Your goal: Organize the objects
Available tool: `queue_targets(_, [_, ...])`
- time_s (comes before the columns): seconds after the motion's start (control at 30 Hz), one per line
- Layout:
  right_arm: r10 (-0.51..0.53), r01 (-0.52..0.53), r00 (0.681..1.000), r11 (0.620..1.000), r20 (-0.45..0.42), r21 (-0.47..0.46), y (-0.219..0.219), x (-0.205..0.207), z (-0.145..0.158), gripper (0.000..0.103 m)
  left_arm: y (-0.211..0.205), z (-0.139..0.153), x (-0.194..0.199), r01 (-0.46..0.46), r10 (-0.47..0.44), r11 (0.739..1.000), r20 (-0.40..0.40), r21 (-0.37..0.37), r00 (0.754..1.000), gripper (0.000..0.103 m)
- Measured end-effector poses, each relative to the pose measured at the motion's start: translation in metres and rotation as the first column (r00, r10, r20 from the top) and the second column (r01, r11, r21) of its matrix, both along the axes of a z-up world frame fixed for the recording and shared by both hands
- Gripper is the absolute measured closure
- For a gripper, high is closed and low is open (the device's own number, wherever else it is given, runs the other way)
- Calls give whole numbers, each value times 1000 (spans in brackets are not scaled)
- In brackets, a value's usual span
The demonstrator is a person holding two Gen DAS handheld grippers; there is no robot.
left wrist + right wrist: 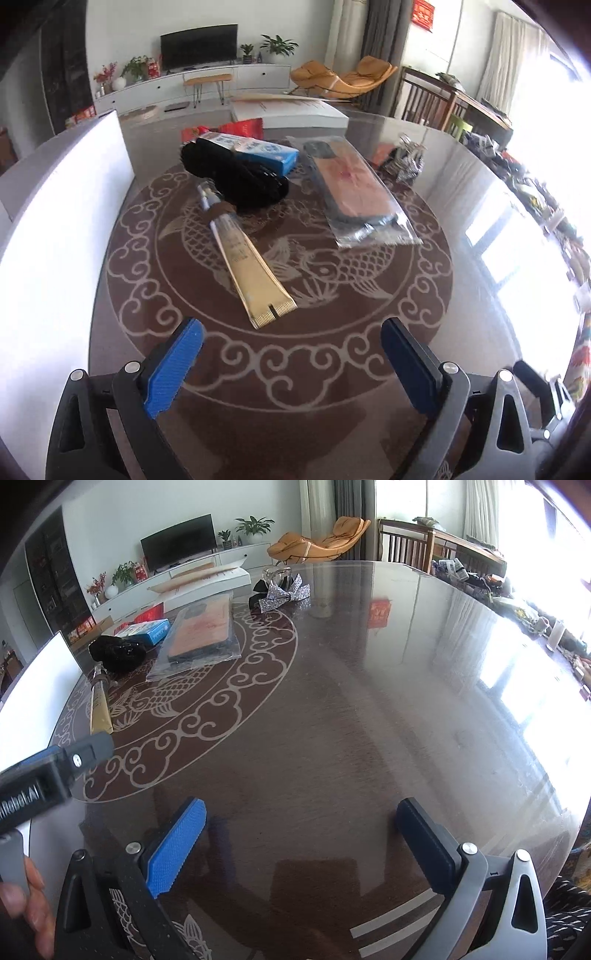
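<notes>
2 grippers hover above a glossy dark round table (461, 206), both spread apart and empty.

Left gripper (291, 334): gold flat-ended tube (251, 269) just ahead, black hairbrush-like item (236, 173), possibly, beyond. Right gripper (301, 818): bagged tan phone case (203, 635) well ahead-left, silver glitter bow (284, 594) farther.

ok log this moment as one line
left gripper: open, empty, above table | nearest: gold tube | right gripper: open, empty | untouched: phone case pack, blue box
</notes>
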State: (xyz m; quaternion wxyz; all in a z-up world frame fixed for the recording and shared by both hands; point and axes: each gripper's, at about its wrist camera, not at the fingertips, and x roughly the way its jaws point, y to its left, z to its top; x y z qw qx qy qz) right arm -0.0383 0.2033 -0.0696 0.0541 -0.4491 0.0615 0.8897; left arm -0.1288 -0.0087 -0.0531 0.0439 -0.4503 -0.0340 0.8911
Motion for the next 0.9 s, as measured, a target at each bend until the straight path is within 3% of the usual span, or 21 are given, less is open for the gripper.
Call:
queue_targets(0.1, [-4, 4, 1000, 1000, -1, -2, 1, 0, 0, 0, -16, 3, -37, -89, 89, 996, 39, -3, 995, 5])
queue_targets(0.2, [-4, 4, 1000, 1000, 1, 4, 1, 1, 0, 0, -22, -16, -71, -133, 142, 987, 103, -90, 985, 5])
queue_targets(0.27, [-7, 7, 1000, 1000, 1, 3, 2, 1, 0, 0, -29, -31, -86, -166, 178, 982, 133, -95, 975, 7])
queue_targets(0.33, [-11, 11, 1000, 1000, -1, -2, 3, 1, 1, 0, -33, -33, -87, -193, 202, 975, 86, -108, 976, 18])
queue_targets(0.4, [-14, 14, 1000, 1000, -3, -4, 3, 1, 0, 0, -33, -28, -80, -183, 186, 977, 16, -108, 983, 68])
queue_targets(0.47, [-15, 15, 1000, 1000, -1, 3, 2, 0, 0, 0, -32, -28, -68, -163, 164, 981, 2, -104, 986, 78])
queue_targets(0.63, [-12, 12, 1000, 1000, 4, 16, 0, -2, -1, 0, -31, -27, 7, -125, 124, 990, -16, -70, 992, 78])
queue_targets(0.73, [-12, 12, 1000, 1000, 3, 14, 0, -2, -1, 0, -26, -27, 49, -97, 95, 991, -29, -94, 995, 77])
queue_targets(0.77, [-13, 13, 1000, 1000, 3, 16, 0, -2, -1, 0, -25, -26, 54, -83, 81, 992, -26, -96, 996, 68])
queue_targets(0.8, [-14, 13, 1000, 1000, 4, 20, -1, -2, -1, 0, -22, -27, 56, -66, 65, 993, -14, -96, 998, 42])
queue_targets(0.87, [-13, 13, 1000, 999, 10, 33, -2, -2, -2, 0, -19, -33, 49, -35, 41, 993, 46, -111, 998, 2])
queue_targets(0.9, [-13, 12, 1000, 999, 12, 39, -3, -2, -2, 0, -20, -34, 48, -30, 36, 993, 46, -111, 998, 0])
